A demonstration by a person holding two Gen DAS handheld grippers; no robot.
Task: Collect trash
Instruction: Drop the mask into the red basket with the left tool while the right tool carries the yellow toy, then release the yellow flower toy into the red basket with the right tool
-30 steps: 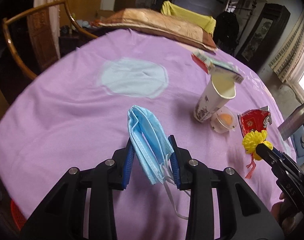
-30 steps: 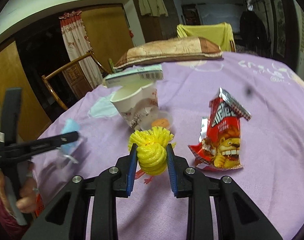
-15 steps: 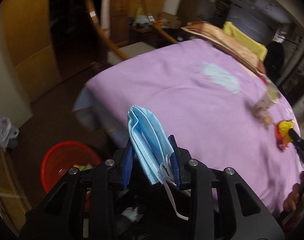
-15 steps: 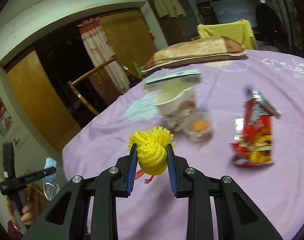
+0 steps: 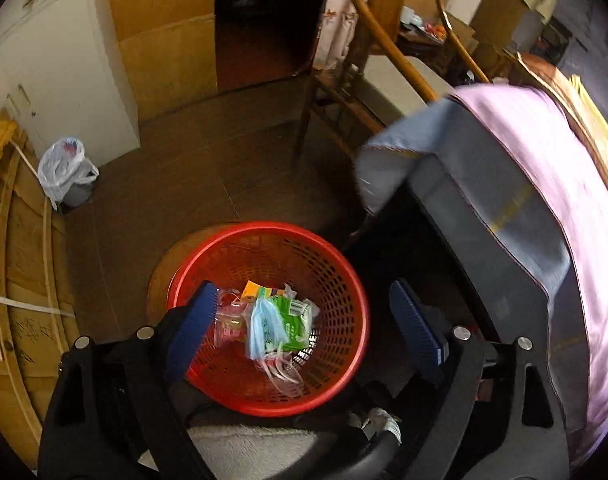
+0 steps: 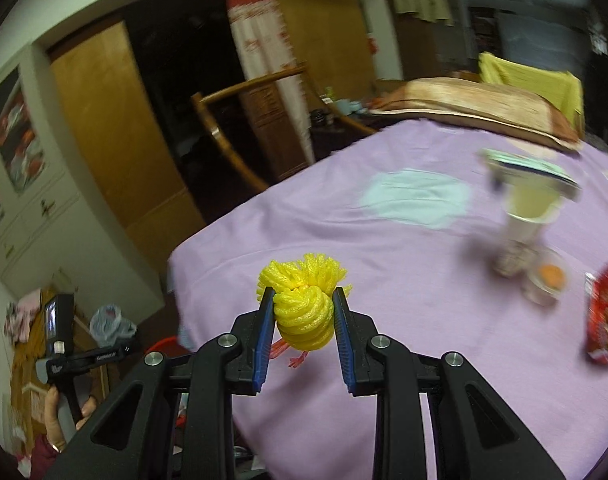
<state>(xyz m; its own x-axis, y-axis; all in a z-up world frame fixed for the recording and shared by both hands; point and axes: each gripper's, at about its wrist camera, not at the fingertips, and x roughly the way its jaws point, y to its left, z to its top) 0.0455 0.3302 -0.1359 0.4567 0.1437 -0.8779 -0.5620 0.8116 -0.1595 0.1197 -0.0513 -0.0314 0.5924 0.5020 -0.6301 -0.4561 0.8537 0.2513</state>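
Trash, a crumpled blue face mask (image 5: 263,330), lies on wrappers in the round red plastic basket (image 5: 340,280) under my left gripper (image 5: 304,320), whose jaws are spread and empty; only that wrist view shows it. My right gripper (image 6: 301,322) clamps a yellow foam net (image 6: 301,308) above the purple tablecloth (image 6: 384,264); a blurred paper cup (image 6: 524,224) stands at two o'clock.

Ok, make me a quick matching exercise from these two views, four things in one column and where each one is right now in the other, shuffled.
Things:
1. blue face mask
2. yellow foam net
3. paper cup
4. white plastic bag

Places:
A. standing on the purple tablecloth
B. on the floor by the white cabinet
C. in the red basket
D. between the right gripper's fingers

Pairs: 1-C, 2-D, 3-A, 4-B
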